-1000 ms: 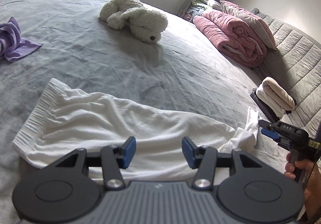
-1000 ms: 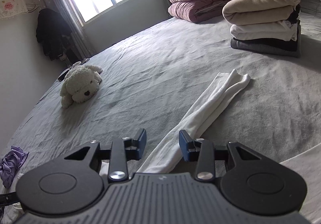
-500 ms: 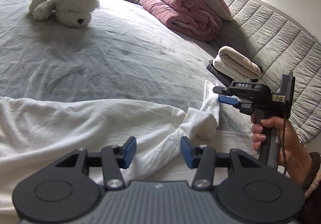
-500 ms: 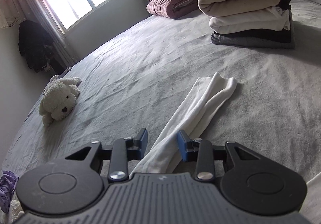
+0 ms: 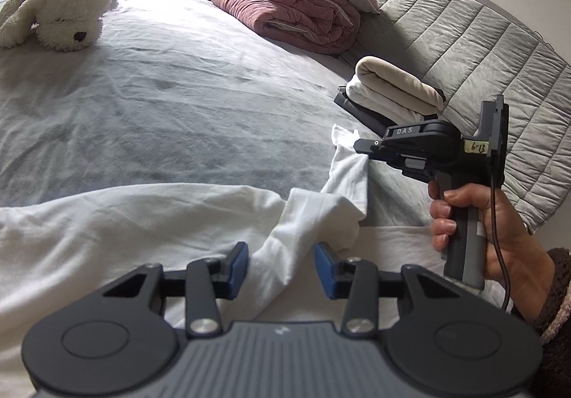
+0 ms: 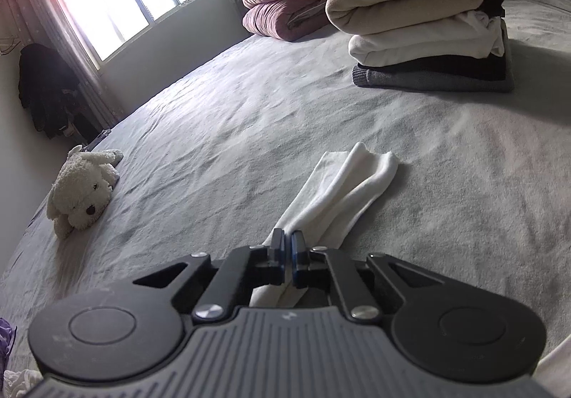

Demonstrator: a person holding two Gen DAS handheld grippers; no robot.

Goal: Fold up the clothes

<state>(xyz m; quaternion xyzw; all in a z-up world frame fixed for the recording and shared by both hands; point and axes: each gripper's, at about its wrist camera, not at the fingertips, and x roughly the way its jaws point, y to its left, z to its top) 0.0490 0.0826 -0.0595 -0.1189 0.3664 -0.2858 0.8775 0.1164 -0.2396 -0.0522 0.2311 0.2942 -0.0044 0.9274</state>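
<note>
White garment (image 6: 342, 191) — pinched in right tool (image 6: 287, 248).

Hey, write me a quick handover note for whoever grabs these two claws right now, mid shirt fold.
Right claw: shut on the white shirt's sleeve, which lies stretched along the grey bed.
Left claw: open, over the shirt where sleeve meets body, gripping nothing.
Done: the folded stack sits near the headboard.
Left: fold the sleeve in, fold the body, stack it.
</note>
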